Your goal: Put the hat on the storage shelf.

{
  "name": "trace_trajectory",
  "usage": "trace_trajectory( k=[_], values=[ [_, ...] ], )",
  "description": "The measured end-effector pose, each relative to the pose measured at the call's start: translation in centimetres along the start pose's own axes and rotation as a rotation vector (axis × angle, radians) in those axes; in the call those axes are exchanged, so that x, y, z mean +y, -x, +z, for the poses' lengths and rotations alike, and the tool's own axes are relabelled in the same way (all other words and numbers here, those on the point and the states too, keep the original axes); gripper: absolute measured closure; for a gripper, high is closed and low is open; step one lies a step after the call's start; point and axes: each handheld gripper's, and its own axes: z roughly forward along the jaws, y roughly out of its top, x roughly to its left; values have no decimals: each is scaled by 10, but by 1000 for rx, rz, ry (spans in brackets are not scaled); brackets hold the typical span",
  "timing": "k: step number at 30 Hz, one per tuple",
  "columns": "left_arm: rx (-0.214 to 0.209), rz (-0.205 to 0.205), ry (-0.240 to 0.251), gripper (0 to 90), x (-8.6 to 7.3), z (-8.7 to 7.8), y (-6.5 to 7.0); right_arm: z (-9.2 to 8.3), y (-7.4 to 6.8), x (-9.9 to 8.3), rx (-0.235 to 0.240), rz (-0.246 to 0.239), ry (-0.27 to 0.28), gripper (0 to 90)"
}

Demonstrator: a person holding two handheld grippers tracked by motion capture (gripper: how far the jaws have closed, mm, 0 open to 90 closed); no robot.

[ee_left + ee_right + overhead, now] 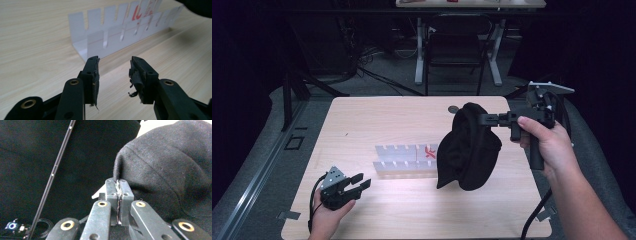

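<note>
The hat (469, 150) hangs above the table (377, 115), its edge pinched in the clenched right gripper (484, 119). Left gripper (359, 181), at seven o'clock from the rack (404, 161), is released and empty.

Lab or studio recording space. Dark curtained surround; light wooden table (377, 115) lit from above. Grey floor with loose cables (362, 65) trailing. Behind, a white-legged desk (462, 30) with a black chair (456, 50) pushed under it.
</note>
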Motion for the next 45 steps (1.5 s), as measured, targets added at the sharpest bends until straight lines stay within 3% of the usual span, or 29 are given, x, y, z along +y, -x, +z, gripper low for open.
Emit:
trace_trajectory(
  k=[10, 15, 21, 29, 42, 45],
  values=[
    [-43, 30, 33, 601, 25, 3, 13, 31, 6, 25, 34, 9, -7, 889],
    [-65, 33, 64, 612, 36, 8, 22, 42, 6, 33, 27, 0, -6, 889],
    [-94, 71, 88, 618, 51, 18, 38, 60, 11, 44, 17, 12, -2, 889],
    [-90, 99, 79, 616, 52, 26, 45, 72, 15, 58, 10, 7, -2, 889],
    [-83, 87, 96, 610, 49, 26, 45, 84, 25, 68, 15, 16, 3, 888],
    [-84, 92, 87, 609, 49, 25, 46, 91, 23, 66, -16, 7, -5, 888]
  ],
)
